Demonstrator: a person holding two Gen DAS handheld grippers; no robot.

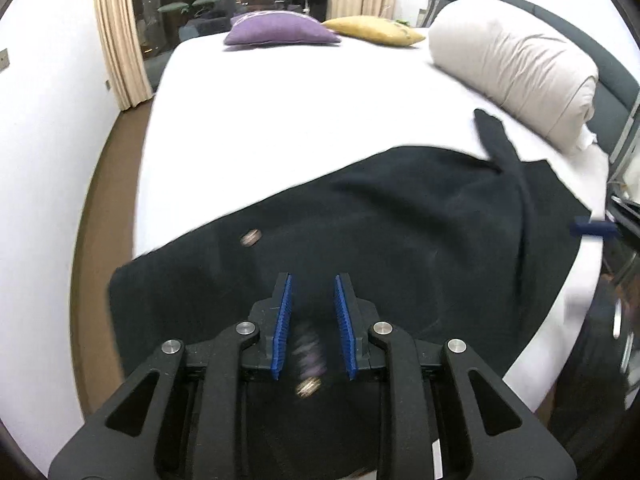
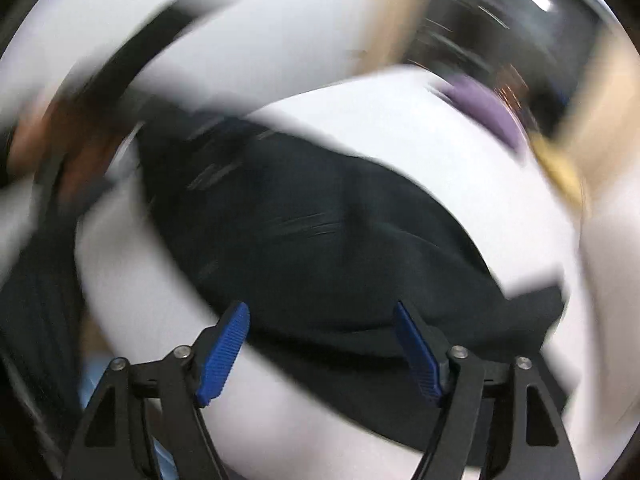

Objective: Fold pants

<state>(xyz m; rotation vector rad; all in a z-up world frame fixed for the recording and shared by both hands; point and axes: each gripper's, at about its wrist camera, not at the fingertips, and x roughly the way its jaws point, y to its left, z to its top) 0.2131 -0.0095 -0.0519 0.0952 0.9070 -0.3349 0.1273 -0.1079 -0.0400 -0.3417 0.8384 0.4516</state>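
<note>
Only the left wrist view is sharp: black pants (image 1: pixel 400 232) lie along the bed's (image 1: pixel 280 120) near edge, under the left gripper (image 1: pixel 312 322), jaws slightly apart. Blurry right gripper (image 2: pixel 322 354) gapes wide.

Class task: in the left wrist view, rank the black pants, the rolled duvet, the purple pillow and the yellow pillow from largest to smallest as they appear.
1. Pants, though they lie nearest the camera.
2. Duvet.
3. Purple pillow.
4. Yellow pillow.
The two pillows look close in size and lie far off, so their order is unsure.
</note>
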